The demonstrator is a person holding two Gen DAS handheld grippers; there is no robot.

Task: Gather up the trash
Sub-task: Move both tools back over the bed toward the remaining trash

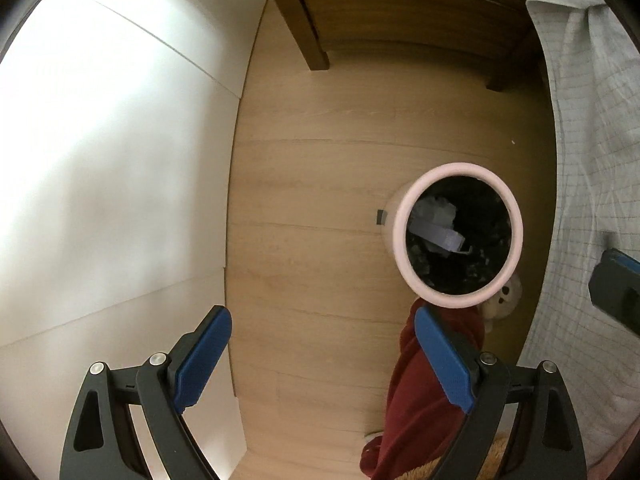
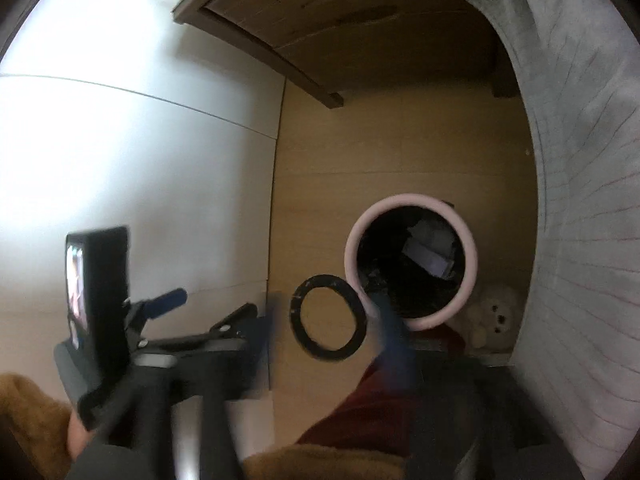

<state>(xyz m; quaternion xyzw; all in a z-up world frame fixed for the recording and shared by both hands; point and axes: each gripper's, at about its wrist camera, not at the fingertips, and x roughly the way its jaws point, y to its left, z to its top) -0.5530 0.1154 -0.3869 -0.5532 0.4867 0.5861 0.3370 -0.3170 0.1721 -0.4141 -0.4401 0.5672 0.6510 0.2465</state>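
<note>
A pink round trash bin (image 1: 516, 216) with a black liner stands on the wooden floor; it also shows in the right wrist view (image 2: 472, 256). Grey and white trash (image 1: 436, 224) lies inside it. A black ring (image 2: 329, 317) hangs in the air between the blurred right fingers, beside the bin rim; it looks free of both pads. My left gripper (image 1: 324, 328) is open and empty, above the floor left of the bin. My right gripper (image 2: 332, 320) is open and motion-blurred. The left gripper's body (image 2: 100, 292) shows at the left of the right wrist view.
A white wall (image 1: 112, 160) runs along the left. Dark wooden furniture (image 1: 400, 8) stands at the back. A grey checked bedsheet (image 1: 592, 160) hangs on the right. A small plush toy (image 2: 496, 316) and red cloth (image 1: 420, 400) lie near the bin.
</note>
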